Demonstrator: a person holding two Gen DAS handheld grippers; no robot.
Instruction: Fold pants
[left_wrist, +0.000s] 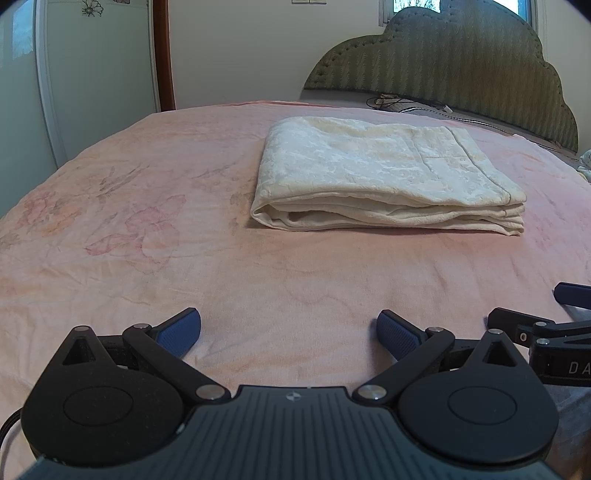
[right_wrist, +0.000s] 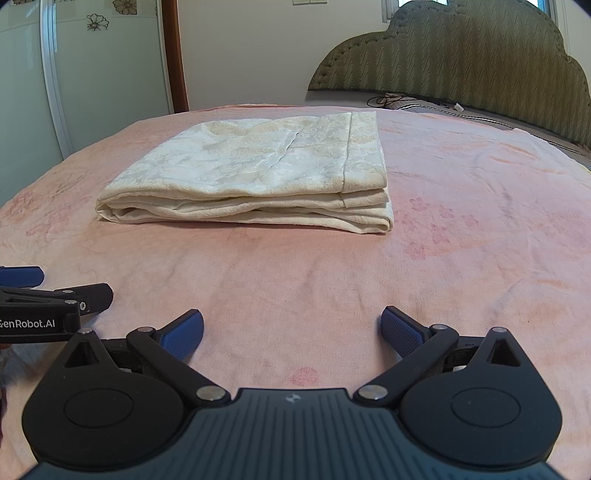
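We see the pink bedspread (left_wrist: 147, 221) filling the view, with the cream pants (left_wrist: 384, 173) folded on it at twelve o'clock. Our left gripper (left_wrist: 289, 334) and right gripper (right_wrist: 291, 334) both gape, grasping nothing.

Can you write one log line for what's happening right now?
pants: folded on bed | left tool: open, empty | right tool: open, empty

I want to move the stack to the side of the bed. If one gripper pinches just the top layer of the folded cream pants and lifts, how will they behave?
The folded pants would probably unfold: the layers at the near edge look loose and separate. The fabric looks thin and soft, so likely floppy and light. Pushed across the fuzzy pink blanket, it would probably bunch.
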